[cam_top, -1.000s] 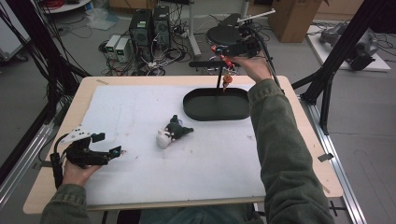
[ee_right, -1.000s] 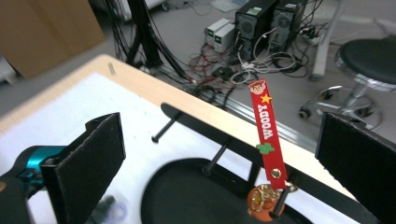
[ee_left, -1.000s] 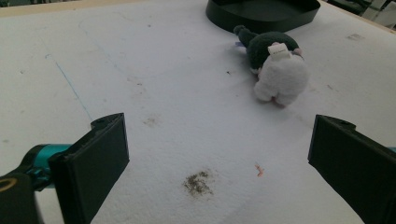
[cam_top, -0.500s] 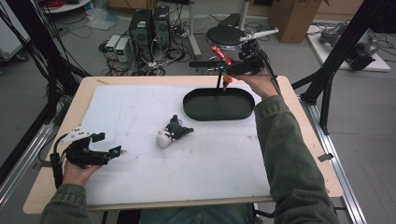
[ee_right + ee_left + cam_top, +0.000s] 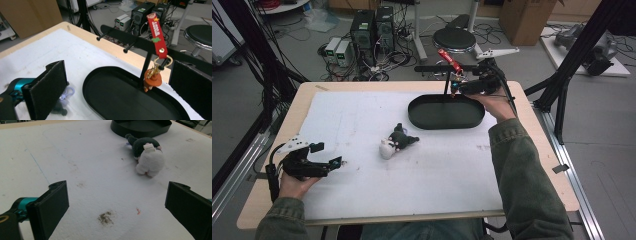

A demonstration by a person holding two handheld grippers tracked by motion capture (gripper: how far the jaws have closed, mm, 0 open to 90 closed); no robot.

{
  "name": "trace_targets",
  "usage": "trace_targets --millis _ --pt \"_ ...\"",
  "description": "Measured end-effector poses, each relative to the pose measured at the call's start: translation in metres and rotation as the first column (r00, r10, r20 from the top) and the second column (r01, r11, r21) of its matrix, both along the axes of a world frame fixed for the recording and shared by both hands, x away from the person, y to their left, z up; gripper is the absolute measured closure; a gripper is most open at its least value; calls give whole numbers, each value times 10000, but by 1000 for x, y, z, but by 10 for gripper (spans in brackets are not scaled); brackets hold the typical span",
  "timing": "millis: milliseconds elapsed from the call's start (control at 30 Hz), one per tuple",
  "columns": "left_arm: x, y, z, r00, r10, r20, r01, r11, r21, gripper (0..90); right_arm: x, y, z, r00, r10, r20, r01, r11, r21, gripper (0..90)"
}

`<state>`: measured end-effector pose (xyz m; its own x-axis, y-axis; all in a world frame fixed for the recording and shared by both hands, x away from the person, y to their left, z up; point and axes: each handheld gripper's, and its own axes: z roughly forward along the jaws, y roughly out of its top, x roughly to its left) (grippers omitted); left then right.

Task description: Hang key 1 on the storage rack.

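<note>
The right claw (image 5: 457, 86) is held spread and empty over the far rim of the black tray (image 5: 446, 112). Just ahead of it a red keychain (image 5: 156, 32) hangs on a peg of the black rack (image 5: 135, 41), apparently untouched. The left claw (image 5: 332, 162) is spread too, near the table's (image 5: 362, 90) front-left corner, facing the plush toy (image 5: 147, 156) lying short of the tray.

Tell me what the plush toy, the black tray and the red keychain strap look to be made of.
Plush toy: soft fuzzy fabric, matte pile, with a sewn tag. Black tray: smooth hard material, probably plastic or coated metal; faint sheen on the rim. Red keychain strap: looks like woven or rubbery band with printed marks, on a shiny metal ring.
</note>
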<state>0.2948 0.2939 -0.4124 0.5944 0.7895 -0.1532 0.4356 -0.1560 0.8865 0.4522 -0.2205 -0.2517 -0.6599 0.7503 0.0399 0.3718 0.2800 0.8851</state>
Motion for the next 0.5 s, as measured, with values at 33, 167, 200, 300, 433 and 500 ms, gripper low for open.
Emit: trace_targets --millis 33,167,200,300,433,500 --pt "0 0 0 10000 -27 11 27 10000 15 54 -2 0 -3 9999 -47 96 47 10000 -17 9" --pt "0 1 0 10000 8 20 -8 10000 37 54 -8 0 -18 9999 -125 50 126 9996 -252 9" --pt "0 1 0 10000 11 16 -11 10000 41 54 -9 -1 -21 9999 -125 -20 124 9995 -304 9" --pt "0 1 0 10000 3 16 -3 10000 38 54 -14 -2 -31 10000 -42 -73 40 9996 -282 9" --pt "0 0 0 10000 -16 -4 16 10000 36 54 -21 -4 -40 9999 19 -121 -22 9997 -238 9" --pt "0 0 0 10000 -1 7 1 10000 38 54 -24 -6 -44 9999 34 -155 -38 9997 -240 9"
